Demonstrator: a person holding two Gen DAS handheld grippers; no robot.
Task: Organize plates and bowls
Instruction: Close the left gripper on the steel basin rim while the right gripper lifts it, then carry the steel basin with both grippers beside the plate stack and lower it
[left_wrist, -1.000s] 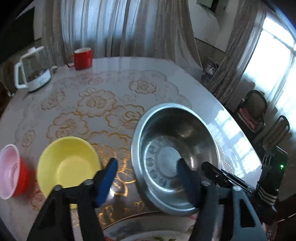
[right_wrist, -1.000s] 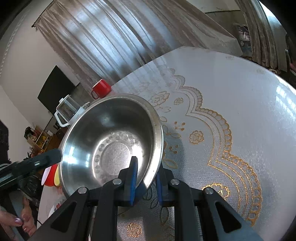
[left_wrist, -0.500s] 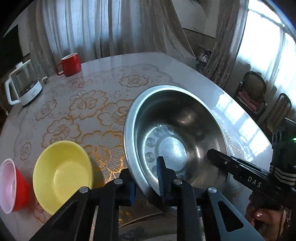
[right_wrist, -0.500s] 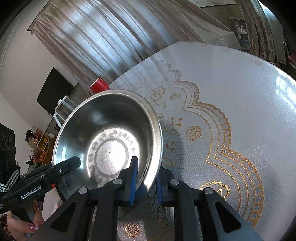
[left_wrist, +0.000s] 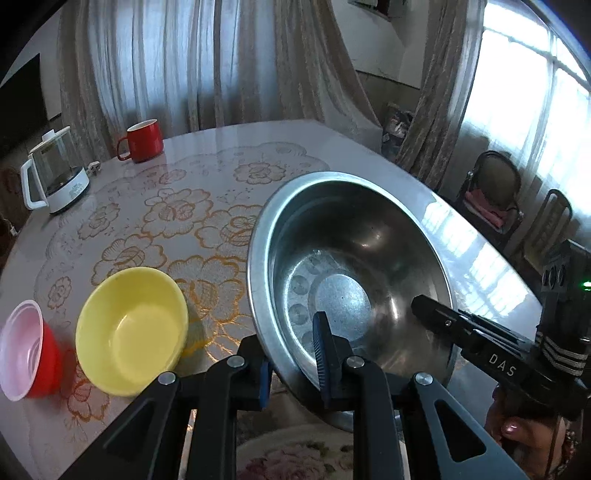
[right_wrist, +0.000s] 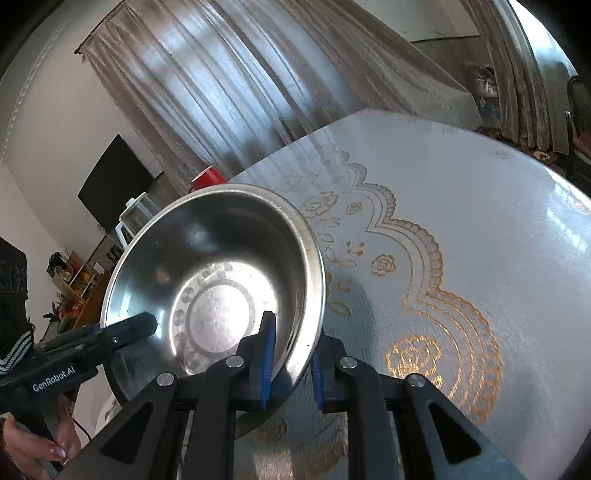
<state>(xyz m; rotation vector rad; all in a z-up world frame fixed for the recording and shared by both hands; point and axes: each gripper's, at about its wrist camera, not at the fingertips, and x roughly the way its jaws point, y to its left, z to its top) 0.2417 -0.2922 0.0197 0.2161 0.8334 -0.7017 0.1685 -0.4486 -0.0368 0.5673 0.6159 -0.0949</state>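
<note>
Nearest in the left wrist view, the left gripper (left_wrist: 291, 365) is clenched on the near rim of the large round stainless-steel bowl (left_wrist: 354, 280), one blue pad inside the wall and one outside. The bowl is tilted, its rim higher on the left gripper's side. Under it at the table's near edge shows a sliver of a flower-patterned plate (left_wrist: 295, 461), which the right wrist view does not show. At the bowl's right side this view also catches the right gripper (left_wrist: 432, 314) side-on, its black tip at the rim, with fingertips (left_wrist: 511, 430) of the person's hand below it.

The right wrist view shows that grip closely: the right gripper (right_wrist: 290, 365) is clamped on the bowl's (right_wrist: 221, 266) rim, one pad inside and one outside. It shows the left gripper (right_wrist: 147, 323) from the side at the opposite rim.

Only the left view shows the yellow plastic bowl (left_wrist: 131, 332) just left of the steel one, and beside it, near the left edge of the round white table with gold flower print (left_wrist: 184, 206), a red cup with a pale pink inside (left_wrist: 26, 350).

Far across the table stand a red mug (left_wrist: 142, 140) and a glass kettle with white handle (left_wrist: 55, 181). In the right view they peek over the steel bowl's far rim. That view shows the bare right half of the table (right_wrist: 480, 221).
</note>
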